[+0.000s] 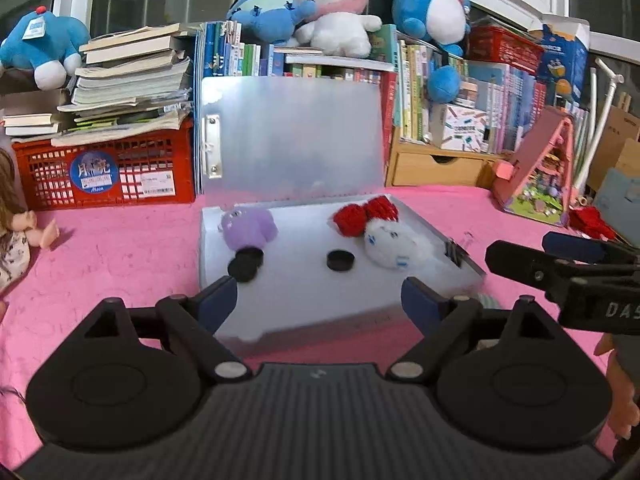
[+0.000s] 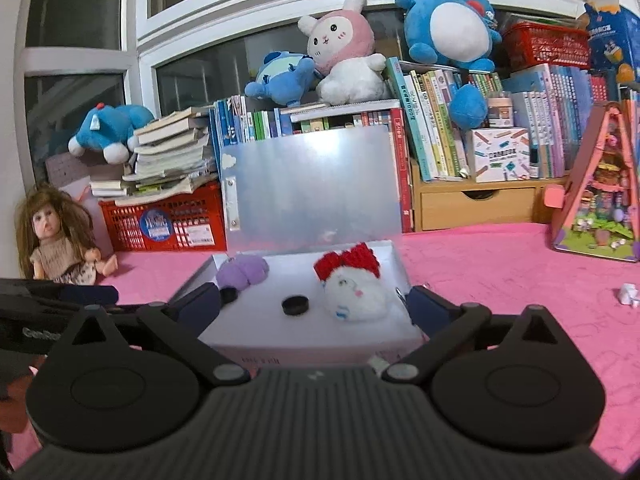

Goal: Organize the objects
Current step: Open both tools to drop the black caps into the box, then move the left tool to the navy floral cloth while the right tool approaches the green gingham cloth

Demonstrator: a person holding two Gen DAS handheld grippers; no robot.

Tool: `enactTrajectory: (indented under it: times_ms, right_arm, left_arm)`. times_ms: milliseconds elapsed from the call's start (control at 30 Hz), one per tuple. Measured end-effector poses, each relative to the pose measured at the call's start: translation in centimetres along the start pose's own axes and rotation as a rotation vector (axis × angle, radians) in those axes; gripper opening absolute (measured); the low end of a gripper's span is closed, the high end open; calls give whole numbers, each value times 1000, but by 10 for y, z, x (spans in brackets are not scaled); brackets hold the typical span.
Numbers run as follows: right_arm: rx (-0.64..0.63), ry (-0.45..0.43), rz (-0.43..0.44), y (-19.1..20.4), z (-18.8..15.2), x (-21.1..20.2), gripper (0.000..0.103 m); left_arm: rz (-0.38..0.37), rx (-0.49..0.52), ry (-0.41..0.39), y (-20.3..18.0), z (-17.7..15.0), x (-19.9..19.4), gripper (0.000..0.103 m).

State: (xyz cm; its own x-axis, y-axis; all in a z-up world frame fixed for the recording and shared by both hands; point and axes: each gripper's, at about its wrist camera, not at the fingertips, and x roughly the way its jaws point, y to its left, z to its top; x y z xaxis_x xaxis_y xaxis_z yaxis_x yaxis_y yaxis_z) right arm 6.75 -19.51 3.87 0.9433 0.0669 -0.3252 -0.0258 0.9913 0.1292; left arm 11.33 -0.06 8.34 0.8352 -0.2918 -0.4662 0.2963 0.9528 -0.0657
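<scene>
A translucent plastic case (image 1: 320,304) (image 2: 304,338) lies open on the pink cloth, its lid (image 1: 292,136) (image 2: 312,188) standing up at the back. Inside rest a purple plush (image 1: 250,226) (image 2: 243,271), a white plush with a red bow (image 1: 386,240) (image 2: 354,288) and black discs (image 1: 340,260) (image 2: 295,305), two of them by the purple plush (image 1: 245,265). My left gripper (image 1: 320,300) is open, hovering in front of the case with nothing between its fingers. My right gripper (image 2: 314,306) is open too, empty, facing the case; it also shows at the right edge of the left wrist view (image 1: 568,264).
Behind the case stand a red crate (image 1: 104,172) with stacked books, a row of books with plush toys on top, and a wooden drawer unit (image 2: 476,204). A doll (image 2: 56,236) sits at left. A pink toy house (image 2: 600,192) stands at right, and a small white scrap (image 2: 627,294) lies near it.
</scene>
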Motion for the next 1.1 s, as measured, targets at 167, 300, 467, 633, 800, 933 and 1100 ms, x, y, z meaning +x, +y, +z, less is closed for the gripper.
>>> enactTrajectory:
  times_ms: [167,300,467,633,800,933,1100]
  right_arm:
    - [-9,9,-21,-3,-20,-16,103]
    - [-15,23,-54,-6,-37,-24,103]
    - [-27,53,-91,-7,-54,-25,103]
    - [-8,85,-115,-12,-67,-22,103]
    - [4,111,-135,-18,-66,-12,103]
    - [10,113,-164,-22,-64,-2,103]
    - [21,130,-201,-29,-63,13,103]
  left_arm:
    - [-14,-5,7,-6,-24,-16,92]
    - [-15,-7,11,-9,-41,-27,93]
    - [-8,-3,33,-11,-62,-34,93]
    - [-18,-14,55,-13,-79,-38,93]
    - [-31,-23,85,-19,-90,-32,93]
    - [-22,-9,87,-25,-94,-26,93]
    - [-19,-22,95,-28,-96,-20,93]
